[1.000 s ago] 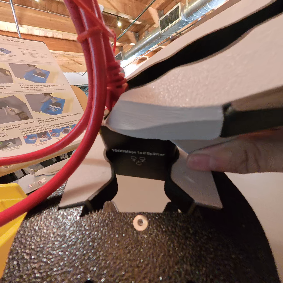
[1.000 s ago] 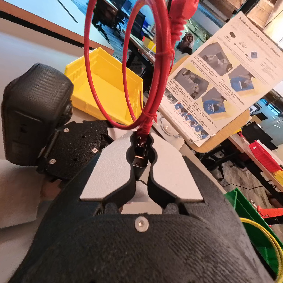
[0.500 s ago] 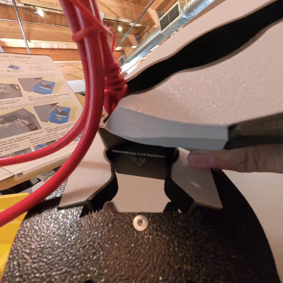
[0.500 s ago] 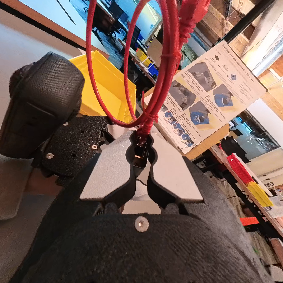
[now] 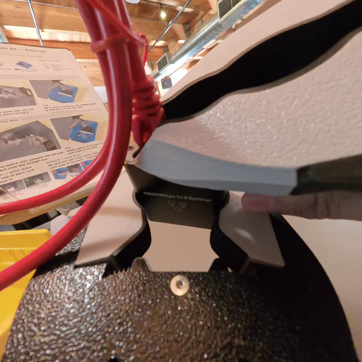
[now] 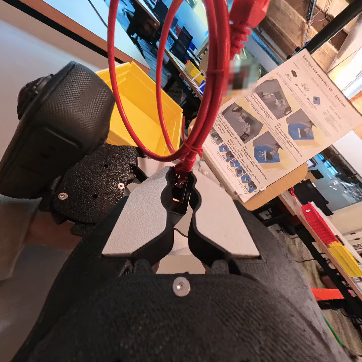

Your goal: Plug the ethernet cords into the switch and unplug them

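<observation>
In the left wrist view my left gripper is shut on the small black switch, holding it by its sides. A coiled red ethernet cord has one plug seated at the switch's far end. My right gripper's grey fingers reach in from the right over the switch. In the right wrist view my right gripper is shut around that red plug where it meets the switch. The cord's other plug hangs free at the top. The left gripper's body is at the left.
A yellow bin sits on the white table behind the grippers, and also shows in the left wrist view. An instruction sheet on a board stands to the right of it. A person's finger lies by the left gripper's right finger. There is about 7 centimetres between the tips of the two grippers.
Both grippers have tilted and shifted together with the switch and cord, so the sheet and bin slid in both views. Both grips are unchanged.
</observation>
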Demonstrator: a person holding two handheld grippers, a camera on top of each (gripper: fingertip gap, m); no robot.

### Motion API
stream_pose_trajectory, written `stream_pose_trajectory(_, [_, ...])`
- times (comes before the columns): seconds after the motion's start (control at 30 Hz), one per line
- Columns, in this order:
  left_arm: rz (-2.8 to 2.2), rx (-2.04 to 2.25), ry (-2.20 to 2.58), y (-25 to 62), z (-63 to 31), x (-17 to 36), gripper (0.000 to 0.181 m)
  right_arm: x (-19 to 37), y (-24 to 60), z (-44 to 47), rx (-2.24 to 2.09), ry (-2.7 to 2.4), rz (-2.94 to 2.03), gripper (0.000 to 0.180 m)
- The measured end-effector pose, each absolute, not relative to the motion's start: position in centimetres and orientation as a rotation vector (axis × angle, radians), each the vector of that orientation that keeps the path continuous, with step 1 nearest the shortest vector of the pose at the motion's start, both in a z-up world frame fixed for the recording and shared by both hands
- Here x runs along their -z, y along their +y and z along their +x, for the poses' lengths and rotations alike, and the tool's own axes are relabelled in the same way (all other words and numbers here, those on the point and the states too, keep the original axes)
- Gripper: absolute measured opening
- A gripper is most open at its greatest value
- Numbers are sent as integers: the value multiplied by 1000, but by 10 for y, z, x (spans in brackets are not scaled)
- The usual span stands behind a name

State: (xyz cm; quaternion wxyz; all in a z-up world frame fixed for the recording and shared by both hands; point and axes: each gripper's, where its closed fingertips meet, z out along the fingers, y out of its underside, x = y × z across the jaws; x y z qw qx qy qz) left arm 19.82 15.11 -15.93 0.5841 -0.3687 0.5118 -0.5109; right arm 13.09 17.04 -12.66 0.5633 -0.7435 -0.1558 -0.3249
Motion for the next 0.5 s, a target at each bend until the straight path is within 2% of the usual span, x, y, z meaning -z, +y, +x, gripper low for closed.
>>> stream_pose_trajectory(0.5, [-1008, 982, 1339, 158, 215, 192, 78, 143, 166, 160, 465, -237, -1751, 15])
